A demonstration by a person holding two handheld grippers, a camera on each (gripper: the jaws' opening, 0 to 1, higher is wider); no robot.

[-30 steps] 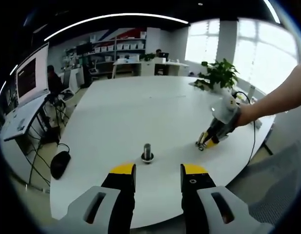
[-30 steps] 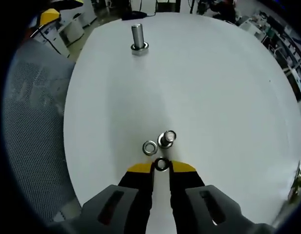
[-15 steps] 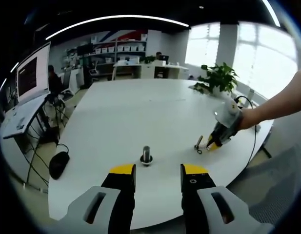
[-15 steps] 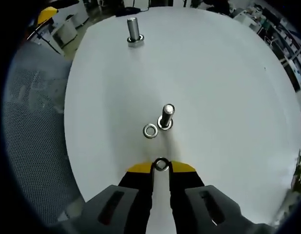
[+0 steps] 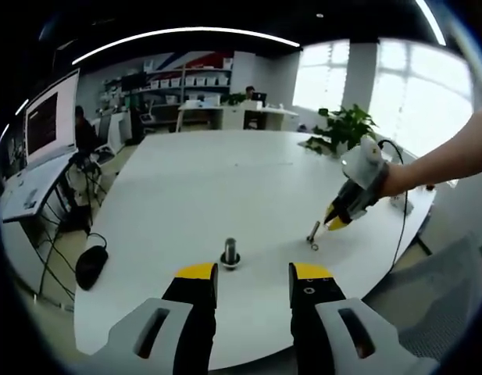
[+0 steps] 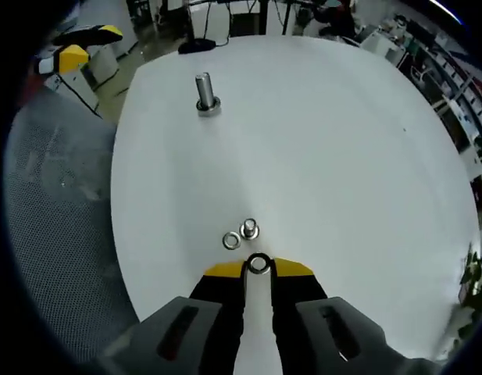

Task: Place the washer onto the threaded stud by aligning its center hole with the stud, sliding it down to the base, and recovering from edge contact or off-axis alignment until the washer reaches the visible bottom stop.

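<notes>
Washer pinched above the white table

Right gripper (image 6: 258,269), tilted down at arm's reach, clamps the washer (image 6: 258,264) over a small stud (image 6: 249,229) and spare washer (image 6: 231,241); left gripper (image 5: 252,273) hangs level, jaws apart, facing the threaded stud (image 5: 230,253)

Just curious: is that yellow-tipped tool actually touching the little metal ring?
Touching. In the right gripper view, the right gripper's fingers pinch the washer from both sides.
</notes>
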